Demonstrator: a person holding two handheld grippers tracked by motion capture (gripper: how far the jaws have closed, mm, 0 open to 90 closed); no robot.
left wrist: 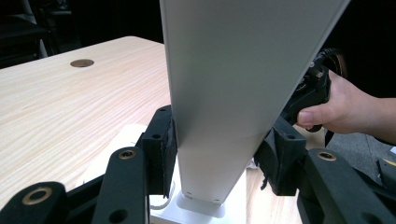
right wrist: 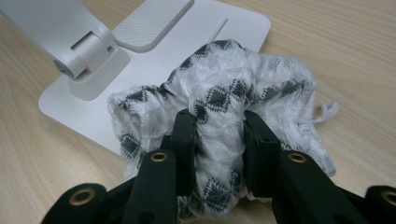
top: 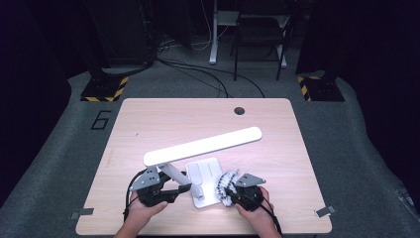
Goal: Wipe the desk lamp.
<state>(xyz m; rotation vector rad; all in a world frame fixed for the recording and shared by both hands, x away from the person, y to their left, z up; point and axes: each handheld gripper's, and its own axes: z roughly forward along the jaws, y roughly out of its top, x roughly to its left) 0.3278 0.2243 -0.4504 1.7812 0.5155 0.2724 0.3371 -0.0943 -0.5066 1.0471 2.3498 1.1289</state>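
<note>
White desk lamp [top: 200, 148] on the near middle of the wooden table [top: 148, 119]. Its long head [top: 208, 144] runs from near left to far right, tip toward the far right; the upright arm [left wrist: 224, 93] rises from the flat base [right wrist: 140, 70]. Left gripper [left wrist: 217, 154] clamps the arm. Right gripper [right wrist: 219, 140] pinches a patterned white-and-grey cloth [right wrist: 224, 93] lying on the base's near right corner.

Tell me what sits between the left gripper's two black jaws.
In the left gripper view, the white desk lamp's flat upright arm stands between the jaws of the left gripper, both pads against its edges. The high view agrees.
</note>
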